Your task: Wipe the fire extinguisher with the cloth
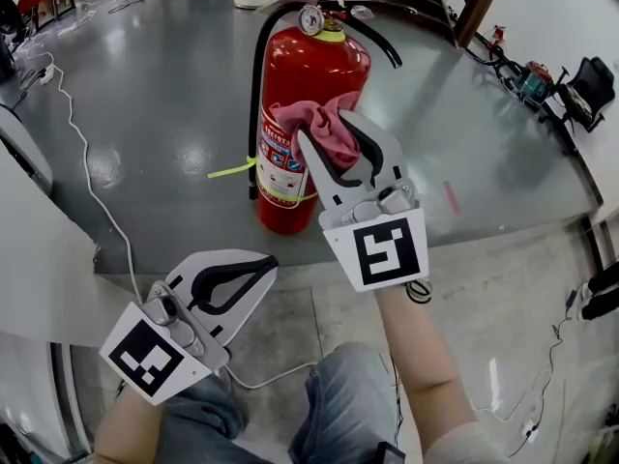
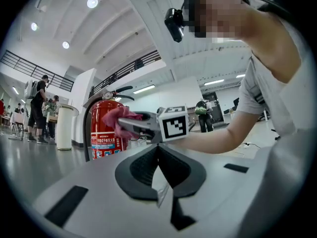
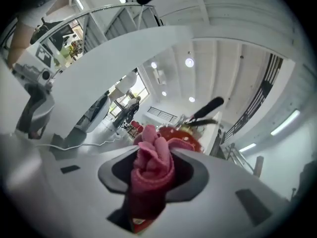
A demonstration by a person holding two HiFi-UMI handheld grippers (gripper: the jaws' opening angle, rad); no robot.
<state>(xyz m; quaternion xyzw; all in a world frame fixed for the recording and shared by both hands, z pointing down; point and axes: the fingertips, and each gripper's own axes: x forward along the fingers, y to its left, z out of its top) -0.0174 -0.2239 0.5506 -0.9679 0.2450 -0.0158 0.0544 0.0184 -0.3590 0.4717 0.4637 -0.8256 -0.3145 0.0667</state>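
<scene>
Head view: the pink cloth (image 1: 334, 141) is clenched in the right gripper (image 1: 323, 125), extended forward and seemingly pressed against the upright fire extinguisher (image 1: 295, 71). The left gripper (image 1: 263, 264) is held low, jaws closed, empty.

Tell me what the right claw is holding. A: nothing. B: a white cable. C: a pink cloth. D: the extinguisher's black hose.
C: the right claw is closed on a pink cloth, held up at the fire extinguisher.
</scene>
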